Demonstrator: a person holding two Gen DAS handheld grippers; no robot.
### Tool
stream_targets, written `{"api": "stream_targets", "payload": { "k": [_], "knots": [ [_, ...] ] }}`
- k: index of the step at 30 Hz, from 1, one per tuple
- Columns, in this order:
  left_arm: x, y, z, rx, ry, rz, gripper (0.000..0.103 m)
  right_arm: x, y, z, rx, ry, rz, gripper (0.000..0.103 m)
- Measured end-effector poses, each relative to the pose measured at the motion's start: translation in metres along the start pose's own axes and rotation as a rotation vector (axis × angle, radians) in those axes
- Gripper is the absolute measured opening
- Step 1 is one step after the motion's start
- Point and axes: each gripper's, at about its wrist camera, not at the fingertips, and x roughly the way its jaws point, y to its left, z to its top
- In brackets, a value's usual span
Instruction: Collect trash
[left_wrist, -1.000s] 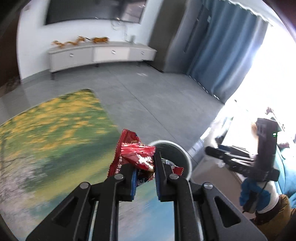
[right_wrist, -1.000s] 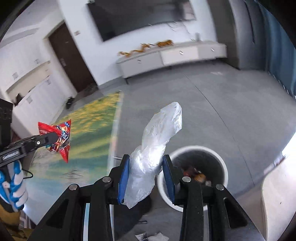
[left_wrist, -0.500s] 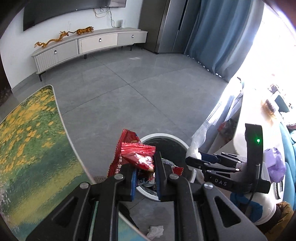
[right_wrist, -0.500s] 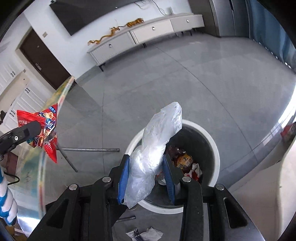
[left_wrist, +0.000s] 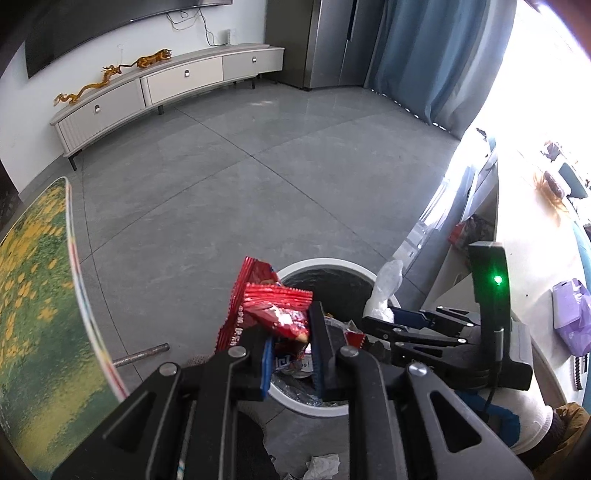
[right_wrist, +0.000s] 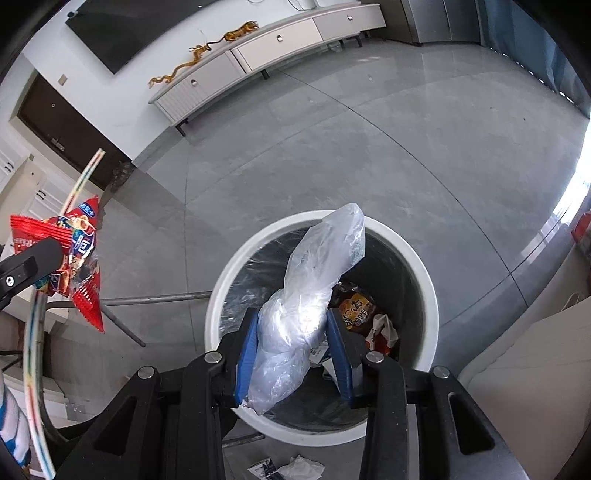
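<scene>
Over the round white waste bin (right_wrist: 424, 273) with its dark liner, now hanging almost square above the opening, where a second ago only sighting it from farther back and off to one side. Right tongs (right_wrist: 291, 347) pressed onto a twisted clear plastic bag (right_wrist: 317, 273), blue pads hard against its lower half, upper end poking forward over the far rim. Left tongs (left_wrist: 293, 345) pinching a crumpled red foil snack wrapper (left_wrist: 266, 306), no longer above the worktop with the green and yellow printed top (left_wrist: 37, 295) but off its edge, near the bin's left rim in the left wrist view and still short of the middle. Inside the bin, earlier wrappers (right_wrist: 356, 308) lying on the bottom. On the grey tiled floor (left_wrist: 221, 184), just beside the bin on the near side, a crumpled white tissue (left_wrist: 321, 466) and a scrap of paper (right_wrist: 264, 468) not yet gathered. Judging by position, bag ready for release straight down; wrapper likely needing a little more travel toward the right first, or risking a fall outside the rim. Two pieces close to collected, floor scraps remaining.
</scene>
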Motion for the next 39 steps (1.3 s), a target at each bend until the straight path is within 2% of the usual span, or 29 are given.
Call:
{"api": "stream_targets", "payload": {
  "k": [12, 14, 16, 18, 26, 32, 39],
  "knots": [
    [0.01, -0.01, 0.007, 0.01, 0.027, -0.012, 0.019, 0.015, -0.013, -0.012, 0.019, 0.027, -0.023, 0.036],
    [0.012, -0.009, 0.009, 0.004, 0.036, -0.022, 0.022, 0.015, -0.013, -0.012, 0.02, 0.027, -0.028, 0.036],
    [0.014, -0.01, 0.01, -0.001, 0.041, -0.029, 0.031, 0.015, -0.013, -0.012, 0.019, 0.026, -0.037, 0.036],
    [0.015, -0.01, 0.01, -0.001, 0.04, -0.036, 0.036, 0.016, -0.012, -0.011, 0.021, 0.025, -0.04, 0.038],
    [0.012, -0.008, 0.009, -0.021, 0.033, -0.069, 0.043, 0.008, -0.01, -0.013, 0.019, 0.009, -0.068, 0.047],
    [-0.016, -0.003, 0.008, -0.036, -0.008, -0.081, 0.045, -0.014, 0.009, -0.015, -0.016, -0.024, -0.08, 0.051],
    [-0.073, 0.02, -0.008, -0.059, -0.085, -0.004, 0.048, -0.07, 0.06, -0.013, -0.112, -0.123, -0.067, 0.058]
  ]
}}
